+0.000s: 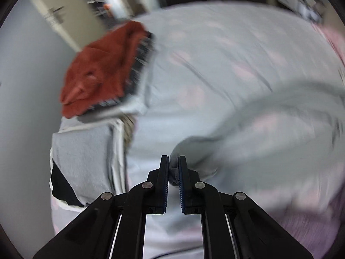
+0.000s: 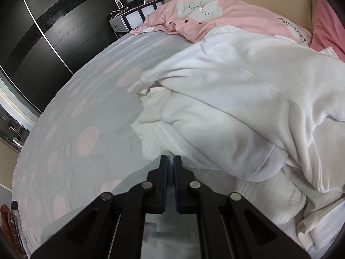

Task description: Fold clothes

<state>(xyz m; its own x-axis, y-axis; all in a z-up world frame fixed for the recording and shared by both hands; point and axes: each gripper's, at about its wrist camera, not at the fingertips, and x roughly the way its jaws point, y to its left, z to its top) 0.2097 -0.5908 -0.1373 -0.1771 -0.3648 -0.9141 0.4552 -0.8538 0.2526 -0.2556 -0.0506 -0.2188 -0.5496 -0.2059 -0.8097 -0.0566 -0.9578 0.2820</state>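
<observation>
My left claw [image 1: 173, 169] pinches a soft, floppy grey cloth [image 1: 269, 116] that trails off right. My right claw [image 2: 171, 168] is squeezed on its thin grey edge [image 2: 171, 165], with fluffy white clothes [image 2: 237, 99] heaped just beyond.

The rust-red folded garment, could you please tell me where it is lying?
In the left wrist view, the rust-red garment sits upper left, topping a stack at the bed's edge, beyond a folded grey garment.

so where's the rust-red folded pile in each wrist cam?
Left wrist: rust-red folded pile upper left, on the bed's edge, atop a dark striped item, blurred.
Right wrist: only a sliver at the bottom-left edge.
Shared landmark: the grey bedspread with pink dots.
</observation>
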